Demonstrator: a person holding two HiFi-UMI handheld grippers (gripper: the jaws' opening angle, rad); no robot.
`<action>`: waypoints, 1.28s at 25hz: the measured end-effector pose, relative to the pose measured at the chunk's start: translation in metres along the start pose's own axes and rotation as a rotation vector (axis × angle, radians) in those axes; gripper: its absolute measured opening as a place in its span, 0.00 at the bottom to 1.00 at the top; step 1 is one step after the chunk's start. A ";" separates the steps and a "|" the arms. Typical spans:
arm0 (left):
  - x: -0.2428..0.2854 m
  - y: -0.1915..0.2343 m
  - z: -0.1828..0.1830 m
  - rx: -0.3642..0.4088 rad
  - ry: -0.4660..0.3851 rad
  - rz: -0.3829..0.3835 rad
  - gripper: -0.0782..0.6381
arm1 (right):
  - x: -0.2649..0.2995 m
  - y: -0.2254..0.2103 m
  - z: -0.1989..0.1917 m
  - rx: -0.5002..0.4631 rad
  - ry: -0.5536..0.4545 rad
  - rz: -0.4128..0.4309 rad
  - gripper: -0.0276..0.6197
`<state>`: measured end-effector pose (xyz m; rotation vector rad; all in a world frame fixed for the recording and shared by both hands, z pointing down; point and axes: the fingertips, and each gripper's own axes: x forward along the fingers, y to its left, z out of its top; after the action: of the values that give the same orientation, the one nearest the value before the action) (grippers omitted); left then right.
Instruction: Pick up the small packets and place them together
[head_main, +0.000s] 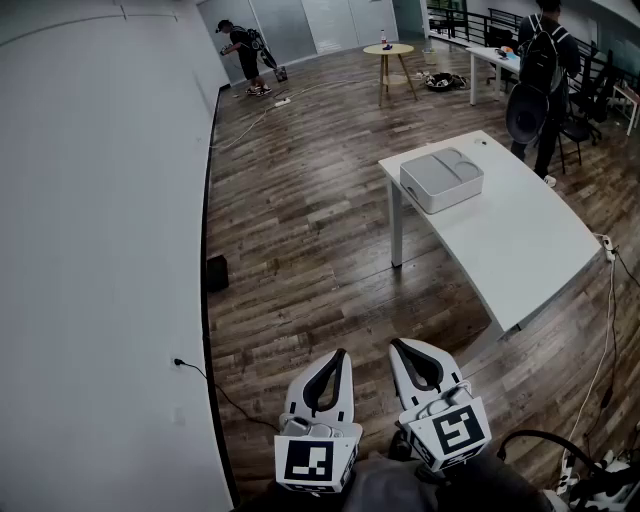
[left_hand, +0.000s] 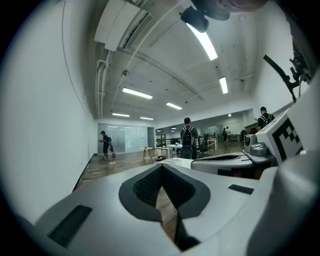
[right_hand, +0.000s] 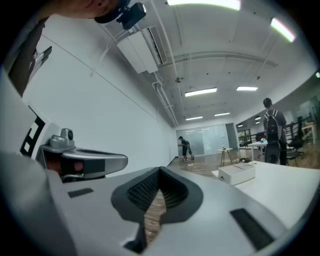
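So, the biggest thing here is the plain white wall eating the whole left of the frame. Next is the dark wooden plank floor running up the middle. Right of centre sits a long white rectangular surface on white legs. On its upper end there's a pale grey box with rounded corners. A person with a black backpack stands just past that end, upper right.

Down at the bottom edge are both tools, side by side, pointing roughly level out over the floor. The left tool has its jaws pressed together at the tips with nothing in them, just floor showing through the gap behind the pads. The right tool is the same deal: fully closed, empty.

The small packets? Can't find them in any view. They're not on the bare part of the surface and not on the floor. Might be in the box or out of frame, no way to tell.

What could go wrong, my guess: both tools are clamped closed and well apart from the surface. Going in like that would just shove a light packet around instead of pinching it, so they need opening first. Thin packets lying flat could also skate off the edge. And the loose cables on the floor at lower right look like a trip hazard on the way over.
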<state>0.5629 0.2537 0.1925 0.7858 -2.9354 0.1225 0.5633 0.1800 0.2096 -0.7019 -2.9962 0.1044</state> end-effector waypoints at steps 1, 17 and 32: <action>0.000 -0.002 -0.001 0.001 0.004 0.002 0.11 | -0.001 -0.002 -0.001 0.004 0.004 0.001 0.05; 0.042 -0.012 -0.010 -0.009 0.021 0.050 0.11 | 0.019 -0.039 -0.007 0.039 -0.007 0.070 0.05; 0.104 0.111 -0.033 -0.079 0.038 0.008 0.11 | 0.147 -0.029 -0.029 0.070 0.062 0.007 0.05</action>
<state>0.4198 0.3019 0.2315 0.7514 -2.8882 0.0213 0.4218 0.2213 0.2479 -0.6956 -2.9158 0.1841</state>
